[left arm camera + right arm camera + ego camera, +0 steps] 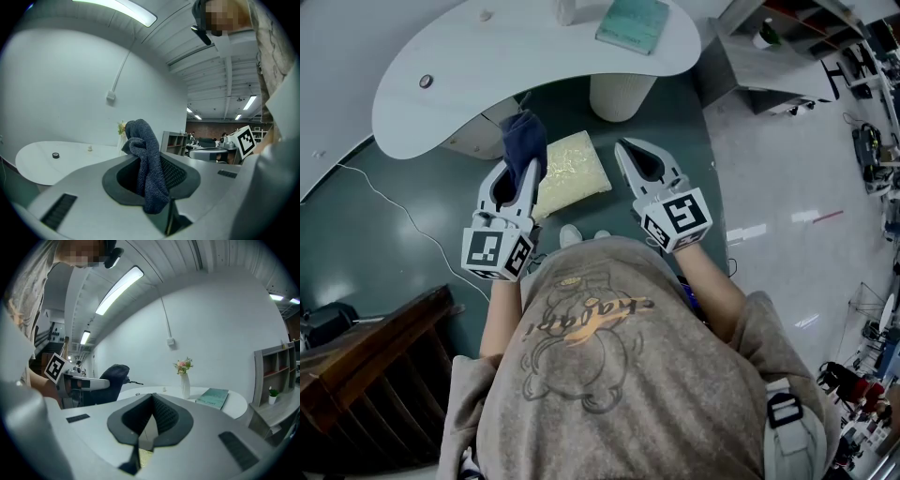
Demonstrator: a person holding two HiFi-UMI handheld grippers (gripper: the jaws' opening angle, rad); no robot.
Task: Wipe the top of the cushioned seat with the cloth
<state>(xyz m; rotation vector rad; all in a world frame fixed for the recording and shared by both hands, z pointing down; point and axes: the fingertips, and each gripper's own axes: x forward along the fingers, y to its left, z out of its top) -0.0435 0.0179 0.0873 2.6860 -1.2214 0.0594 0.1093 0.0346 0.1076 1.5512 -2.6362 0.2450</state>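
While the left gripper (527, 180) is clamped on the bunched dark blue cloth (149, 173), wiping doesn't look started: the cloth hangs in the air, off the seat. The pale yellow cushioned seat (577, 171) sits on the floor between both grippers, by the white desk (469, 75). The right gripper (626, 150) has its jaws together, empty. Next: tip the left gripper down and press the cloth flat on the cushion top.
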